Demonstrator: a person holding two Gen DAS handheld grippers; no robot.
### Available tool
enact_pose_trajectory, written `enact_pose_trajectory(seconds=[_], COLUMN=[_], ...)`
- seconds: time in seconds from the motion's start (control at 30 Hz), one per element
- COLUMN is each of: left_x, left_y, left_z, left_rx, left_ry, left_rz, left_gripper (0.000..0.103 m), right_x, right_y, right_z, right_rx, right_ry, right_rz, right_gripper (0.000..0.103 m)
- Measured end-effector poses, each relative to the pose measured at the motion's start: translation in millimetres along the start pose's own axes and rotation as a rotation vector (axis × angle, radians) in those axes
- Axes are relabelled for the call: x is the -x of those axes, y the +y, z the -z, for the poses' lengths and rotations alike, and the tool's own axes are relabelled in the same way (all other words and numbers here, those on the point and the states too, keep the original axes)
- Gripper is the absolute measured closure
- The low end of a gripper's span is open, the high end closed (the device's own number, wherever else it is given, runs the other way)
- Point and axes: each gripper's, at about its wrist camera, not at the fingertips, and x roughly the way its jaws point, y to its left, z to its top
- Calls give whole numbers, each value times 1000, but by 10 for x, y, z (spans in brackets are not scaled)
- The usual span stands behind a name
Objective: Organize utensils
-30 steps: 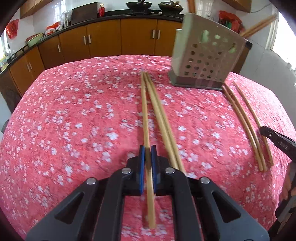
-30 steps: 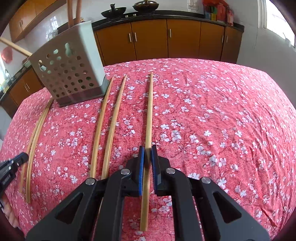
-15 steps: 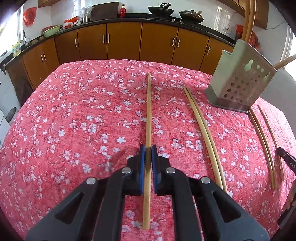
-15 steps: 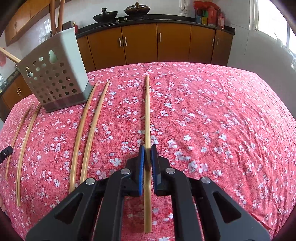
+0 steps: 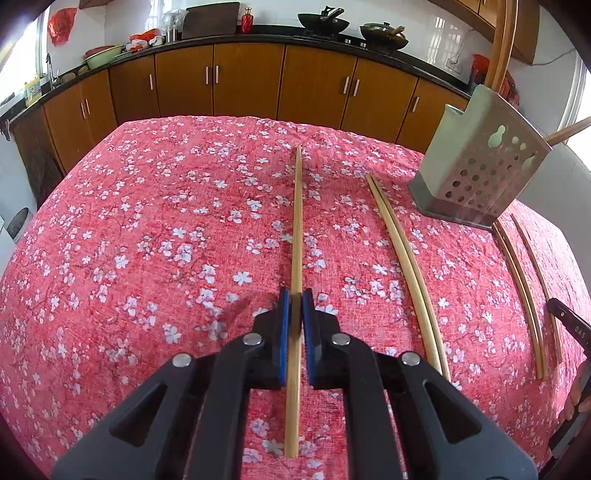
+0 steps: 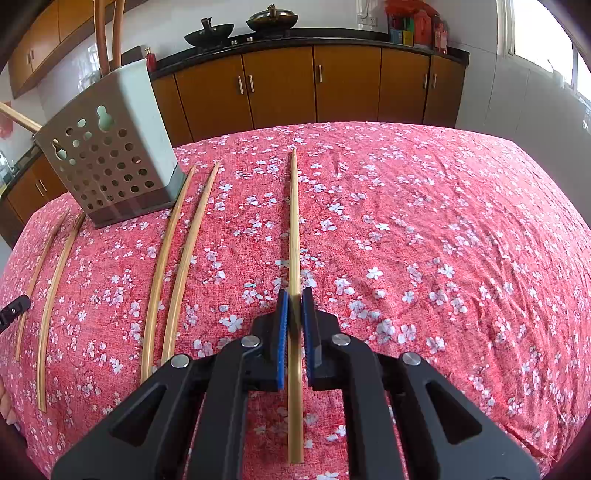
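Both tongs are clenched, each on its own chopstick. The left tongs (image 5: 295,302) pinch one chopstick (image 5: 296,236) between their blue pads, its far end pointing toward the cabinets (image 5: 247,88) and its near end sticking out behind the pads. The right tongs (image 6: 294,302) grip a second chopstick (image 6: 294,229) the same way.

The worktop (image 5: 129,240) wears a red cloth with white blossoms. On it stands a grey perforated holder (image 6: 107,155), with chopsticks already upright in it and another poking out sideways near its top. Beside the holder, on the right tongs' side, a loose pair (image 6: 177,258) lies on the cloth, the two nearly parallel and close together. On the holder's other side lies another pair (image 6: 51,280), a little apart from each other, the nearer ends close to the tip of the left tongs at the frame edge. Woks (image 6: 210,35) sit on the counter at the back.
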Motion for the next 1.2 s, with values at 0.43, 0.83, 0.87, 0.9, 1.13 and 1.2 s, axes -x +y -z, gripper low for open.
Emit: enact_pose_trajectory(seconds=[0.43,0.83,0.87,0.9,1.13,1.2], left_x=[-18,-20,-21,-21,-18,-16], left_y=[-29,-26,-25,-25,-36,-31], left_z=[-2,1,1,1,1,1], left_rx=[4,4,4,5,7,9], left_ry=[0,1,1,1,1,1], left_rz=[3,5,5,5,9,10], left_gripper=[93,93,93,93,93,93], right_x=[1,4,4,4,4,3], right_y=[-2,-5,-5,-5,-5,-4], right_z=[-3,-6,-6,-7,-7,-7], right_rx=[-2,-3,-4,-4,-4,-4], right_ry=[0,1,1,1,1,1], right_rz=[-1,-3,-3,-3,-3,-4], right_gripper=[94,94,94,94,94,94])
